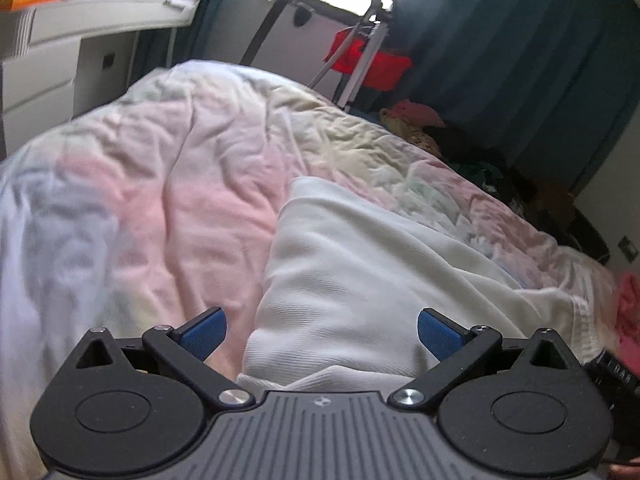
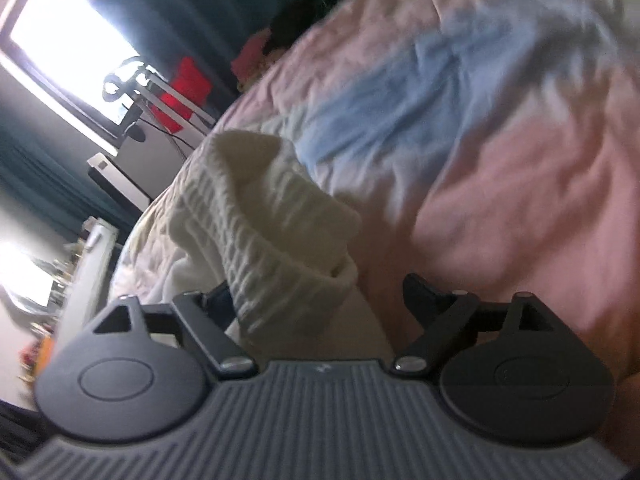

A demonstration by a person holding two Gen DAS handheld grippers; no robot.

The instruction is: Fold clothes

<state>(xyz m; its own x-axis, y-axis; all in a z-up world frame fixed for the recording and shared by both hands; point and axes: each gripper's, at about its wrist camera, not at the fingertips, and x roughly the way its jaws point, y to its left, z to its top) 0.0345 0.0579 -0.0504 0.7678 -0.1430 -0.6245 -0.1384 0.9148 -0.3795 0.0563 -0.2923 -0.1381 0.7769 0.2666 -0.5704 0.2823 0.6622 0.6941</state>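
Observation:
A white garment lies on the pastel quilt of a bed. My left gripper hovers just above the garment's near edge, its blue pads wide apart and gripping nothing. In the right wrist view the same white garment shows a ribbed hem bunched up between the fingers. My right gripper stands open around that fold; the cloth hides most of its left finger, and the right finger is clear of the fabric.
A white dresser with clutter on top stands left of the bed. A red bin and a metal stand sit by the window. Dark teal curtains hang behind, with a heap of coloured clothes at the bed's far right edge.

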